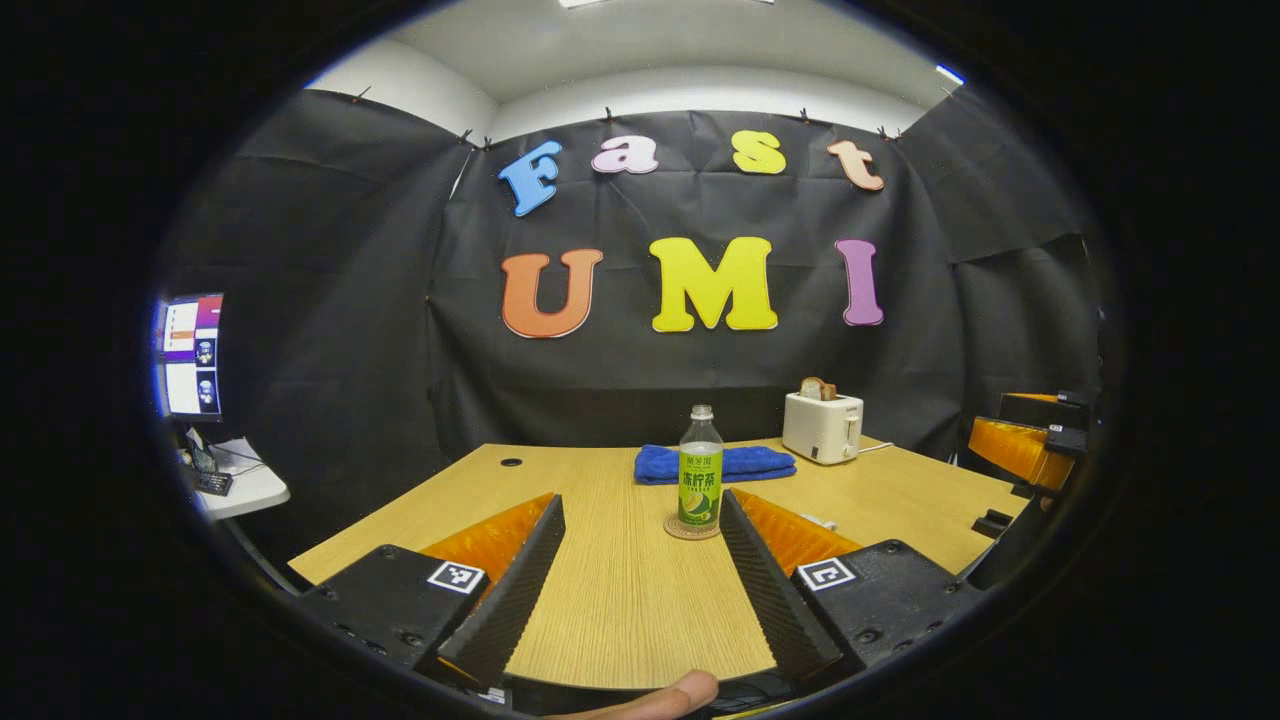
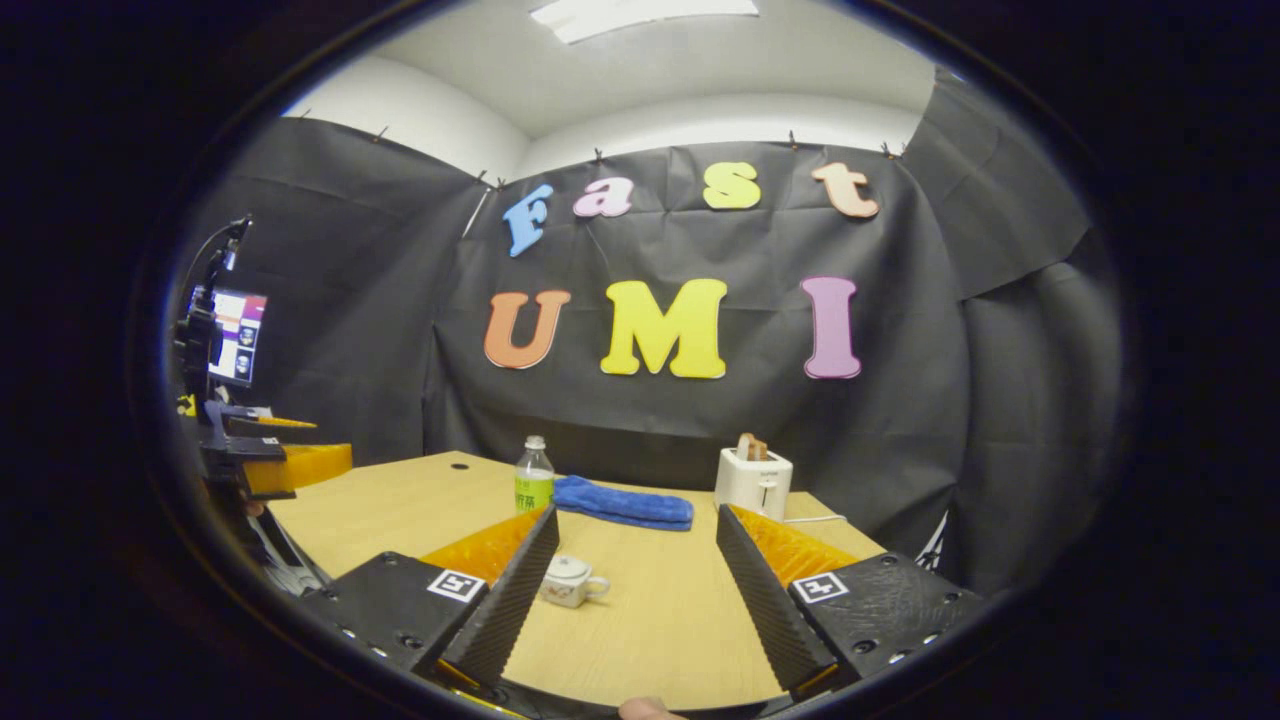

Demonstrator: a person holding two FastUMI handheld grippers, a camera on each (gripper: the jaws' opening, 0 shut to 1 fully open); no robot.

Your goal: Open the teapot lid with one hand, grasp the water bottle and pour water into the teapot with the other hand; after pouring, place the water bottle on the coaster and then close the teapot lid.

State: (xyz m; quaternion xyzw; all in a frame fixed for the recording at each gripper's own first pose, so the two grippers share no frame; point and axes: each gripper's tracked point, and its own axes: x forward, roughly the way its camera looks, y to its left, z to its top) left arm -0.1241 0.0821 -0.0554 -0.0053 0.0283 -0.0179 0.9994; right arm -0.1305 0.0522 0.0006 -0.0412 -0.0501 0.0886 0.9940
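- Left gripper view: the left gripper (image 1: 640,590) is hanging over the near part of the wooden table (image 1: 620,610) with its two fingers spread wide and nothing between them.
- The water bottle (image 1: 700,468) is standing upright on a round coaster (image 1: 692,530), ahead of the gripper and just beside the far tip of its right-hand finger (image 1: 775,590); they are lying close in the picture, and whether they are touching cannot be told.
- The bottle is wearing a green label with printed characters too small to read; each finger mount is carrying a square black-and-white marker (image 1: 456,576).
- Behind the bottle a folded blue towel (image 1: 715,463) is lying flat, and a white toaster (image 1: 822,425) is standing to its right.
- The right gripper (image 1: 1030,445) is showing at the right edge, well apart.
- Right gripper view: the right gripper (image 2: 630,590) is likewise holding its fingers wide apart, empty, above the table.
- The white teapot (image 2: 572,582), lid (image 2: 569,567) on, is sitting on the table between the fingers, close beside the left-hand finger (image 2: 505,595).
- The bottle is standing farther back, beyond that finger's tip, next to the towel; its label writing is unreadable.
- The left gripper is showing at the left edge.
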